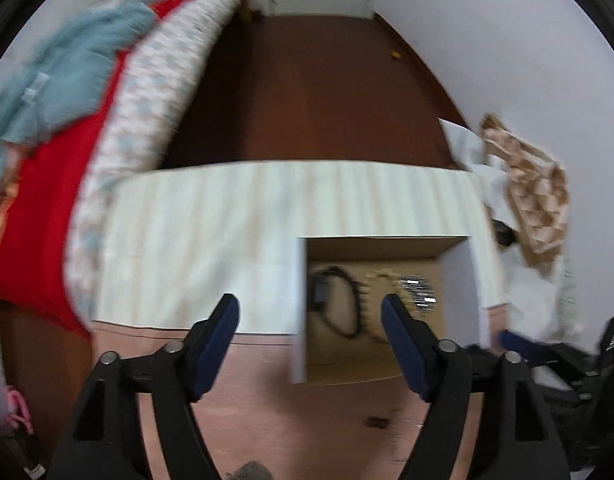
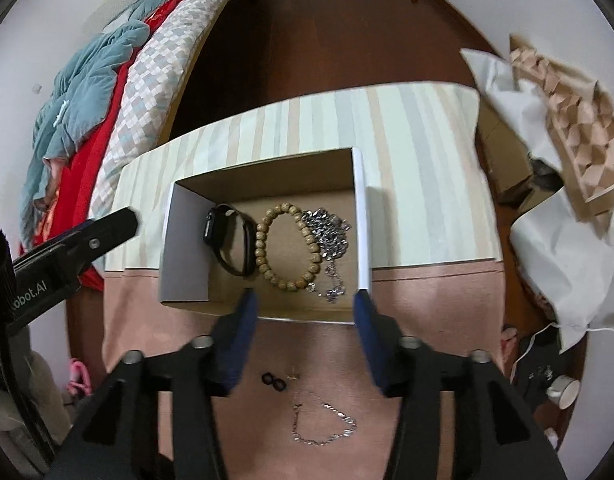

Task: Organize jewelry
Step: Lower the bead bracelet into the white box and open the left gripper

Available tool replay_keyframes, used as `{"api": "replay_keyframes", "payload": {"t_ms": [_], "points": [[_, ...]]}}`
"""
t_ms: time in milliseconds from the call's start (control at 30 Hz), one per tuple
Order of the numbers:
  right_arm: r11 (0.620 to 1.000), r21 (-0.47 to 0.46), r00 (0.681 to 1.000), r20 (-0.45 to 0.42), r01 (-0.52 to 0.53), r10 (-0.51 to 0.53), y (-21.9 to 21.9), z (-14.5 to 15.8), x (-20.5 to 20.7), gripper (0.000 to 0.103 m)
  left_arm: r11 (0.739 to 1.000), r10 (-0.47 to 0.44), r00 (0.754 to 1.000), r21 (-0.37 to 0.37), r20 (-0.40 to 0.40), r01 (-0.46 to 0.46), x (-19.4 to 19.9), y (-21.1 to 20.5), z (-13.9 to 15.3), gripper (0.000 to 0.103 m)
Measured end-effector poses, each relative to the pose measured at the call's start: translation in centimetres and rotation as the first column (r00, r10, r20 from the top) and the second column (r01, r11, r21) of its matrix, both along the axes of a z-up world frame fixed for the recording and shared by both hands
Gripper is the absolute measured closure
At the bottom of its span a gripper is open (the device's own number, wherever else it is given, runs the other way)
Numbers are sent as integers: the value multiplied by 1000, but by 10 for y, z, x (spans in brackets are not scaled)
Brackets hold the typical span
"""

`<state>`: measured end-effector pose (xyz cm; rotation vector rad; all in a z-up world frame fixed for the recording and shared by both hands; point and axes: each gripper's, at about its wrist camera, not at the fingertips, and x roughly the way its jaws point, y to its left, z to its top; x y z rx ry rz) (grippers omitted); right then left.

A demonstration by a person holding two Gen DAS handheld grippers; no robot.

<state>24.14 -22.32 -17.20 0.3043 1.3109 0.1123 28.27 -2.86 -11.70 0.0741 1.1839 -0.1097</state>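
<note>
An open box with white walls [image 2: 187, 248] sits on the cloth-covered table [image 2: 427, 160]. Inside lie a black smartwatch [image 2: 227, 240], a wooden bead bracelet [image 2: 287, 248] and a heap of silver chain [image 2: 327, 232]. My right gripper [image 2: 305, 304] hangs open over the box's near edge, holding nothing. On the pink cloth beneath it lie a silver necklace [image 2: 323, 424] and two small black rings [image 2: 274, 382]. My left gripper [image 1: 311, 304] is open and empty at the left wall of the box [image 1: 459, 292]. That view is blurred, with the watch [image 1: 335, 304] and beads [image 1: 375, 304] showing.
A bed with red and teal bedding [image 2: 87, 92] runs along the left. White cloth [image 2: 547, 220] and a cardboard divider grid [image 2: 579, 132] lie to the right of the table. A tape roll [image 2: 563, 390] sits low on the right. Dark brown floor [image 2: 327, 40] lies beyond.
</note>
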Motion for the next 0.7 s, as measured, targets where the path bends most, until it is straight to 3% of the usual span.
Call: {"api": "replay_keyframes", "payload": {"t_ms": [67,133,200,333,500,700], "points": [[999,-53,1000,23,7,-6,2,6,-5,34,999,20,999,37,33,-21,-8,8,2,9],[994,-113,999,49,13,-8,5,12,-10,14,995,47,997,82,65,-52,-21,17,2,5],[979,-201,997,70,25,-11,9,15,-15,8,990,57,995,122,88,-68,-29,21,0,1],[952,-302,996,84,46,-21,13,13,-22,2,987,57,993,142,98,-71,-42,25,-6,1],[947,-315,994,102,56,-25,15,17,-29,2,986,57,993,149,100,-71,-53,23,-8,1],[944,-323,989,144,69,-23,21,36,-40,2,986,52,989,148,141,-73,-68,22,10,1]]}}
